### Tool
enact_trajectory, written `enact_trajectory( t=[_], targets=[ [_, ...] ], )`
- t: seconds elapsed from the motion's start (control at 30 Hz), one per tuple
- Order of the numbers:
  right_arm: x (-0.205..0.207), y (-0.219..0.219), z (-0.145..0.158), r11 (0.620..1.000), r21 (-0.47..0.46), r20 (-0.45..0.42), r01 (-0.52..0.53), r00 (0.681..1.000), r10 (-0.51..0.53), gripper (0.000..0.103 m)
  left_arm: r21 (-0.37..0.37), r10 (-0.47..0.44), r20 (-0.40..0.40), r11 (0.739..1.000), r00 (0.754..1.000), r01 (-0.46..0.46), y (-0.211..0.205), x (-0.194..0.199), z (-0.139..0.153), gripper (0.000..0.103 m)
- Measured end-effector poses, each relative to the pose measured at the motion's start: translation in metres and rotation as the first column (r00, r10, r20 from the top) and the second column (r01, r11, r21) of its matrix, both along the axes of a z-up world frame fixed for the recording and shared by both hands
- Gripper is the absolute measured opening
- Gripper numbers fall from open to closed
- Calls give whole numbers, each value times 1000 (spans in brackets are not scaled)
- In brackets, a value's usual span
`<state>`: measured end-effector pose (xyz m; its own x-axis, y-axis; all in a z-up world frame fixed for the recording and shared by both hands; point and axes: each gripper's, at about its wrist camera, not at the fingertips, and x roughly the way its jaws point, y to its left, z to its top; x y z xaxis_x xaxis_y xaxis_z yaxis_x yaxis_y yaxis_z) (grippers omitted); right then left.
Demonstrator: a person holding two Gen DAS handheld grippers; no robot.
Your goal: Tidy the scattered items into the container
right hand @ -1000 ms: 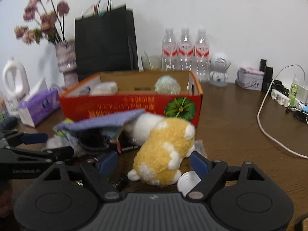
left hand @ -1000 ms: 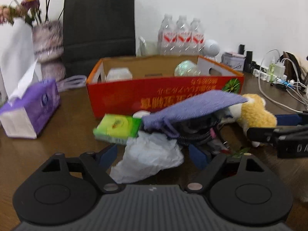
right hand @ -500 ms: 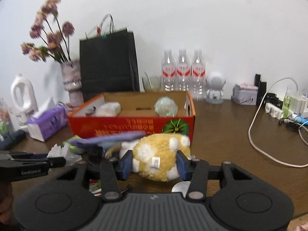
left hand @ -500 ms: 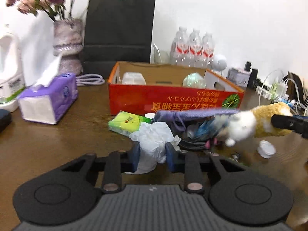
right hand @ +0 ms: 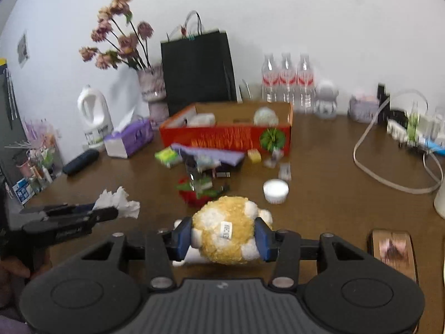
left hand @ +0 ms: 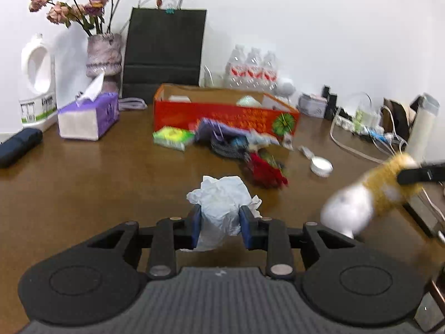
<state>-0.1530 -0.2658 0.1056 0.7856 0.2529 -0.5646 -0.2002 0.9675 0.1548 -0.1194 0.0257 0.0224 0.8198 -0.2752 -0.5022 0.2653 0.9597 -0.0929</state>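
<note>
Your left gripper [left hand: 219,222] was clamped on a crumpled white tissue [left hand: 222,203], its jaws having just eased apart slightly. Your right gripper [right hand: 224,239] grasped the yellow-and-white plush toy [right hand: 225,233]. Both were held above the brown wooden counter [left hand: 83,172]. The red cardboard box [left hand: 222,114] sat at centre frame near the white wall [left hand: 306,27], loose clutter [left hand: 236,142] lying just in front of it. A purple tissue box [left hand: 89,114], a vase of dried flowers [left hand: 104,53] and a black paper bag [left hand: 164,50] stood at upper left.
</note>
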Motion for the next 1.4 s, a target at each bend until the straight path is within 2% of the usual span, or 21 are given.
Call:
enact_trajectory(
  t=[0.1, 0.27, 0.33, 0.4, 0.43, 0.5, 0.57, 0.67, 0.7, 0.73, 0.77, 0.8, 0.83, 0.87, 0.9, 1.0, 1.1, 1.17, 1.2, 1.3, 1.4],
  targets=[
    [19, 1, -3, 999, 31, -4, 26, 1000, -26, 48, 27, 8, -10, 1000, 1000, -8, -5, 5, -9, 51],
    [87, 16, -19, 995, -3, 30, 103, 994, -103, 50, 63, -14, -17, 998, 1000, 15, -10, 26, -14, 73],
    [111, 17, -27, 993, 22, 38, 112, 993, -113, 54, 68, -24, -20, 997, 1000, 25, -12, 34, -16, 75],
    [130, 19, -36, 993, 46, 38, 113, 993, -115, 57, 69, -36, -47, 997, 998, 39, -12, 43, -21, 70],
    [137, 19, -40, 992, 52, 32, 117, 992, -119, 63, 71, -39, -66, 997, 997, 43, -12, 47, -23, 65],
    [145, 19, -49, 989, 79, 18, 121, 992, -123, 70, 62, -39, -73, 997, 997, 44, -12, 49, -25, 48],
    [144, 19, -57, 987, 112, 22, 114, 993, -118, 72, 59, -45, -70, 997, 997, 49, -12, 50, -26, 41],
    [133, 22, -67, 984, 107, 31, 146, 988, -150, 85, 51, -37, -69, 998, 997, 40, -10, 49, -25, 41],
    [127, 22, -69, 982, 106, 36, 157, 986, -162, 85, 46, -34, -71, 998, 997, 37, -8, 49, -25, 39],
    [119, 21, -70, 980, 117, 49, 160, 985, -166, 84, 43, -32, -73, 998, 997, 36, -7, 48, -25, 27],
    [112, 19, -69, 979, 134, 66, 156, 984, -166, 79, 40, -32, -76, 999, 997, 35, -7, 47, -24, 23],
    [105, 16, -68, 977, 150, 86, 151, 983, -165, 68, 38, -36, -77, 999, 996, 39, -6, 46, -23, 18],
    [101, 14, -67, 976, 154, 87, 154, 982, -169, 23, 37, -43, -74, 998, 996, 46, -7, 45, -22, 17],
    [98, 12, -63, 973, 153, 75, 173, 980, -186, 5, 35, -49, -63, 998, 997, 51, -8, 43, -19, 16],
    [96, 9, -60, 970, 159, 74, 185, 977, -199, 1, 29, -52, -47, 998, 998, 54, -9, 40, -15, 16],
    [88, 5, -44, 969, 159, 103, 190, 973, -208, 0, 16, -68, -4, 998, 998, 68, -12, 32, -4, 16],
    [73, 0, -36, 977, 141, 102, 158, 980, -173, 26, 33, -66, 13, 997, 998, 66, -14, 25, -1, 17],
    [53, -3, -34, 988, 133, 110, 77, 990, -92, 80, 30, -62, 9, 998, 998, 62, -12, 19, -2, 17],
    [37, 1, -34, 993, 101, 115, 66, 990, -77, 86, 30, -56, 7, 998, 998, 56, -11, 17, -3, 18],
    [-1, 21, -44, 998, 13, 121, 67, 990, -68, 87, 26, -41, -3, 999, 999, 41, -10, 13, -8, 19],
    [-10, 53, -67, 992, -110, 116, 65, 992, -52, 85, 22, -38, -12, 999, 999, 38, -13, 8, -14, 18]
  ],
)
